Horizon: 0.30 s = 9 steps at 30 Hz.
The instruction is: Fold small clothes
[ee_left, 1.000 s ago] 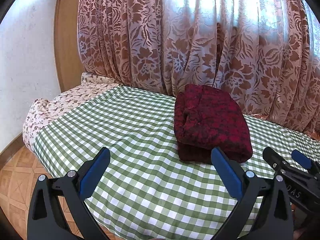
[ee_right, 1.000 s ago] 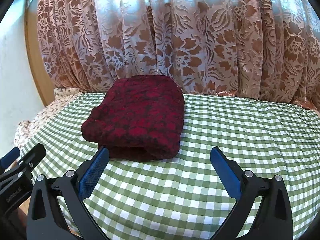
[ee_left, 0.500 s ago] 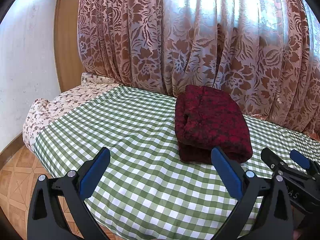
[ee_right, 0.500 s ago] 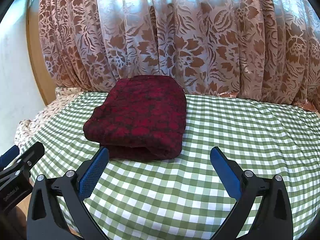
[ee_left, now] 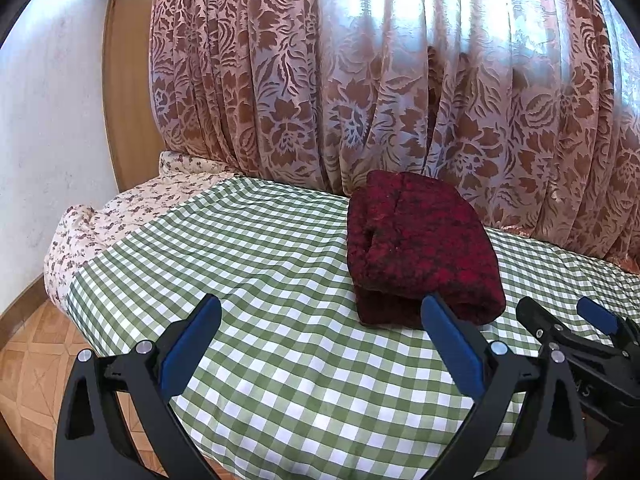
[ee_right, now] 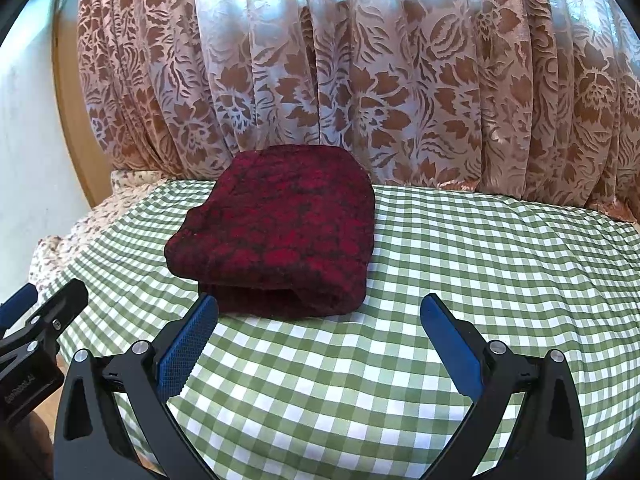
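A dark red patterned knitted garment (ee_left: 420, 244) lies folded into a thick rectangle on the green-and-white checked cloth (ee_left: 260, 264), near the curtain. It also shows in the right wrist view (ee_right: 280, 228). My left gripper (ee_left: 320, 316) is open and empty, held above the cloth in front and left of the garment. My right gripper (ee_right: 320, 316) is open and empty, in front and slightly right of it. The right gripper shows in the left wrist view (ee_left: 568, 316) at the lower right. The left gripper shows in the right wrist view (ee_right: 44, 300) at the lower left.
A floral pink-brown curtain (ee_left: 400, 80) hangs right behind the bed. A floral sheet (ee_left: 120, 216) sticks out under the checked cloth (ee_right: 500, 264) at the left end. White wall (ee_left: 48, 120) and wooden floor (ee_left: 32, 352) lie to the left.
Both grippers have shifted only slightly; the garment sits a little to the right in the right wrist view. Both stay open and nothing was grasped.
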{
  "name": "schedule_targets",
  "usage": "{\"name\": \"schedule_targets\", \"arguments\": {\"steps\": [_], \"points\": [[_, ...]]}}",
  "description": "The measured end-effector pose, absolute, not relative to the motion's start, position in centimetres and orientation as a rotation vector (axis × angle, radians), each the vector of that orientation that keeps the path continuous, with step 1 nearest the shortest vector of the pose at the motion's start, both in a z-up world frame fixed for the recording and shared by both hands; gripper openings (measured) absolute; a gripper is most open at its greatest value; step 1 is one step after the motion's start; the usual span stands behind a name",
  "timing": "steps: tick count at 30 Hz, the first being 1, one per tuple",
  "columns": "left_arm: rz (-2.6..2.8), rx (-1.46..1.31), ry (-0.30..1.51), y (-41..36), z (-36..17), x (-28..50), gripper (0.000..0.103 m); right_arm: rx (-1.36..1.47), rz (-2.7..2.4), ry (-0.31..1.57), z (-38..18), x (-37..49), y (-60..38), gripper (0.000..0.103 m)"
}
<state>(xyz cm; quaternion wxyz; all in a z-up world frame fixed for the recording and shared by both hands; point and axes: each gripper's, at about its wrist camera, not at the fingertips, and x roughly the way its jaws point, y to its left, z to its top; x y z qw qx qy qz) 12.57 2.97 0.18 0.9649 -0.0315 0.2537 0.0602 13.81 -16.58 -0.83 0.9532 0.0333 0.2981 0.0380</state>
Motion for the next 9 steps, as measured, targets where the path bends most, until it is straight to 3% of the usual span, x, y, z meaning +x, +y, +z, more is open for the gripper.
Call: {"name": "schedule_targets", "arguments": {"steps": [9], "points": [[0.147, -0.091, 0.536, 3.18, -0.56, 12.92, 0.101, 0.082, 0.067, 0.608, -0.75, 14.07, -17.01, 0.100]]}}
